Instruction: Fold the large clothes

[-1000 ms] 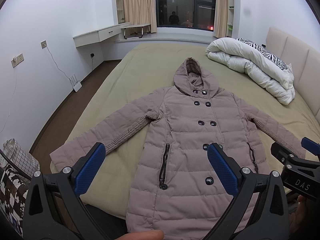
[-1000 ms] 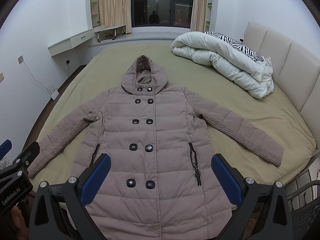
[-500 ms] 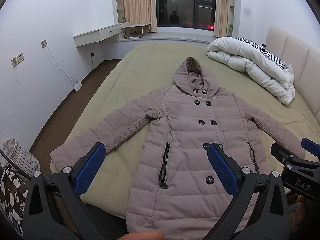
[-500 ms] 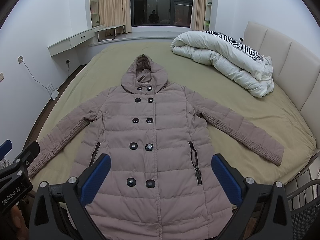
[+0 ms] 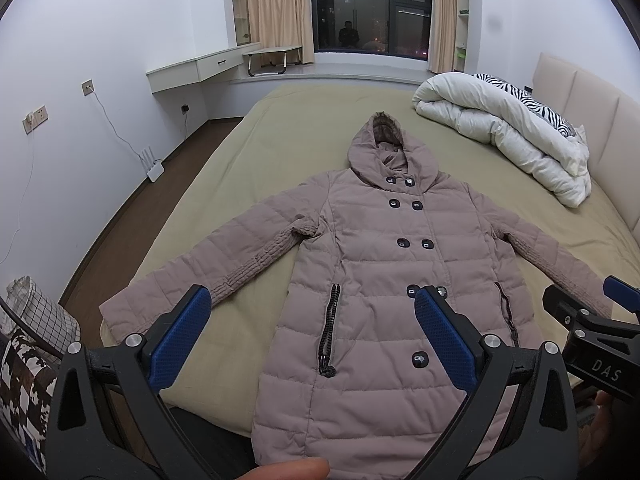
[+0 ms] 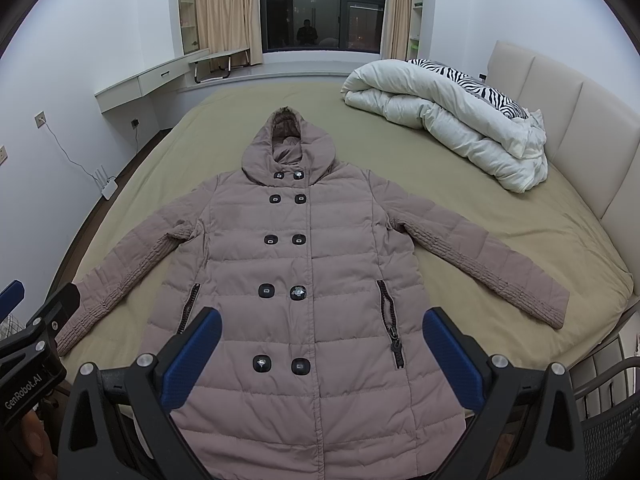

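A taupe hooded puffer coat (image 5: 376,264) (image 6: 304,264) lies flat and face up on the bed, hood away from me, both sleeves spread out to the sides, hem at the near bed edge. My left gripper (image 5: 312,320) is open and empty, held above the coat's lower left part. My right gripper (image 6: 320,340) is open and empty, held above the coat's lower middle. Each gripper shows at the edge of the other's view: the right one (image 5: 592,328) and the left one (image 6: 32,320).
The bed (image 6: 500,240) has an olive sheet. A rolled white duvet (image 6: 448,120) with a zebra pillow lies at its far right by the headboard. A checked basket (image 5: 36,316) stands on the floor at left. A wire basket (image 6: 608,420) is at the near right.
Both views have shifted only slightly; the coat lies as before and both grippers stay open.
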Motion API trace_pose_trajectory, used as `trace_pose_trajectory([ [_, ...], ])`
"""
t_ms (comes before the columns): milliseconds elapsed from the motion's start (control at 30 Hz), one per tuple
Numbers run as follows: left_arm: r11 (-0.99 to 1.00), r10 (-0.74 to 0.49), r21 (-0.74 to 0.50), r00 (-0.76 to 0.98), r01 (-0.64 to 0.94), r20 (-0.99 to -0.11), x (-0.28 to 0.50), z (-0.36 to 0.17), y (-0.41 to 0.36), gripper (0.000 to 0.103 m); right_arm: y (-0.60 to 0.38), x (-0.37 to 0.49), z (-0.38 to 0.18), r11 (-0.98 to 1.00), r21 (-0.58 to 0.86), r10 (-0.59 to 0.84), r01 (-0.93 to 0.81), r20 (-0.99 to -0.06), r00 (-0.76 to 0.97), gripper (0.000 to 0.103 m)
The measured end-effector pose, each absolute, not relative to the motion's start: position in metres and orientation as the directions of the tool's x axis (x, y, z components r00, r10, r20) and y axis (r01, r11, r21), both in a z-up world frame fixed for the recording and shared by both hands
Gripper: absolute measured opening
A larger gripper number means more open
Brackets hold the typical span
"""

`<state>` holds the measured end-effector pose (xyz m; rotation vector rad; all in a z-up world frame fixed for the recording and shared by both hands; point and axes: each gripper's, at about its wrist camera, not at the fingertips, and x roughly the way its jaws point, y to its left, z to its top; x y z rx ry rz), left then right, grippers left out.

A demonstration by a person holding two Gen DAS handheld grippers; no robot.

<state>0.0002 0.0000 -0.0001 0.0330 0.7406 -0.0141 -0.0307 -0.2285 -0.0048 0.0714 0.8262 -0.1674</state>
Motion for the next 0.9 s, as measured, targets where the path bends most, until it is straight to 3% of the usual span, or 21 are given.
trace_pose_trajectory([
  [333, 0.999, 0.016, 0.043, 0.751, 0.016, -0.66, -0.004, -0.004, -0.001, 0.103, -0.245, -0.031, -0.009, 0.978, 0.064, -0.09, 0.196, -0.722, 0.685, 0.103],
  [533, 0.998, -0.046, 0.002, 0.714, 0.066, -0.698, 0.025, -0.047, -0.01, 0.103, -0.355, -0.04, -0.041, 0.875, 0.341, -0.06, 0.344, -0.629, 0.775, 0.103],
  [667, 0.996, -0.079, -0.026, 0.667, 0.089, -0.74, 0.053, -0.072, -0.02, 0.103, -0.471, -0.052, -0.108, 0.628, 0.556, -0.08, 0.544, -0.65, 0.756, 0.103],
  [733, 0.992, -0.084, 0.011, 0.713, 0.127, -0.696, 0.061, -0.079, -0.033, 0.103, -0.523, -0.063, -0.148, 0.456, 0.647, -0.069, 0.611, -0.659, 0.749, 0.103],
  [900, 0.986, -0.066, 0.051, 0.662, 0.156, -0.746, 0.095, -0.101, -0.066, 0.103, -0.612, -0.087, -0.224, 0.129, 0.76, -0.073, 0.637, -0.633, 0.771, 0.092],
])
